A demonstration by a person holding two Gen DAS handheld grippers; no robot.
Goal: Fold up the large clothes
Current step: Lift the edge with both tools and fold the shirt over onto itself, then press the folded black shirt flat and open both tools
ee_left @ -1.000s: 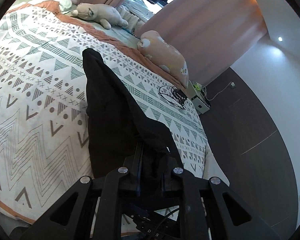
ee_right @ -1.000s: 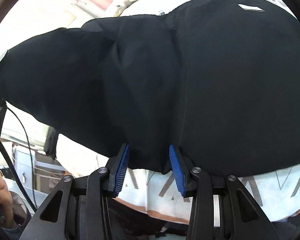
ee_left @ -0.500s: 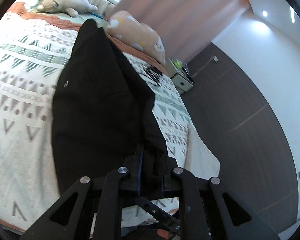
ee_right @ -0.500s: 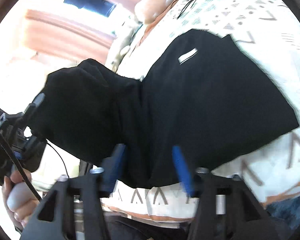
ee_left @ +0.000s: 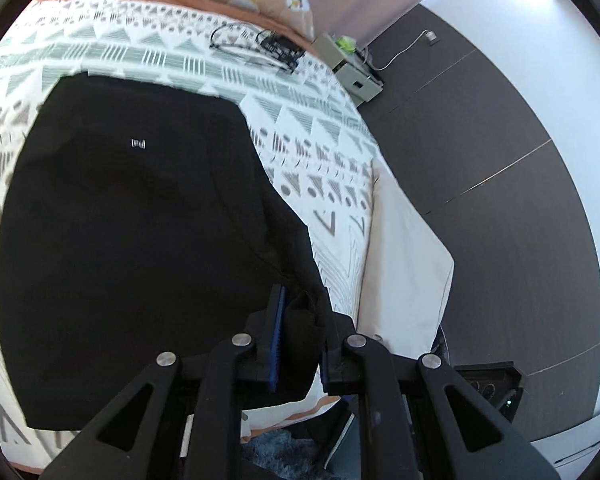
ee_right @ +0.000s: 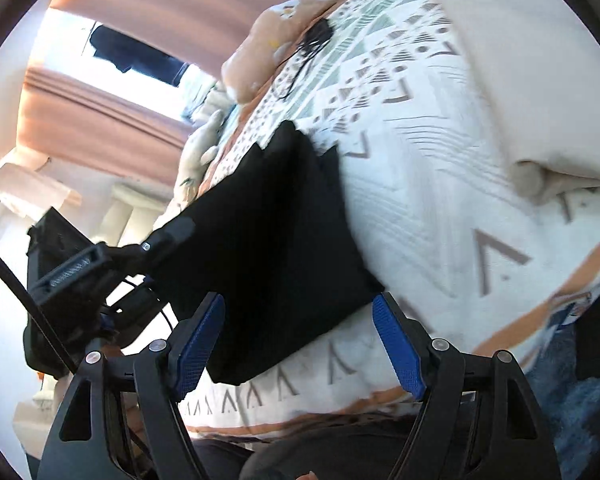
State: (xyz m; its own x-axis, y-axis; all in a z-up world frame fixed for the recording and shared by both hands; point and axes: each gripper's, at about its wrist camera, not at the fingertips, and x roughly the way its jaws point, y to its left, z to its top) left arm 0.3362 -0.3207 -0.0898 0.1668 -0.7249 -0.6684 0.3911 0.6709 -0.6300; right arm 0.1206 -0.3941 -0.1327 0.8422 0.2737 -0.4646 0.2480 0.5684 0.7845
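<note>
the black garment (ee_left: 140,216) lies spread on the patterned bed (ee_left: 320,184), reaching its near edge. the left tool (ee_left: 300,336) is clamped on a bunched corner of the cloth at that edge. the right tool (ee_right: 300,344) is opening, its blue pads (ee_right: 398,348) apart on either side of the garment's near corner without pressing it.

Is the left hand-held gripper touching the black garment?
Touching. In the left wrist view, the left hand-held gripper is shut on a bunched edge of the black garment.
</note>
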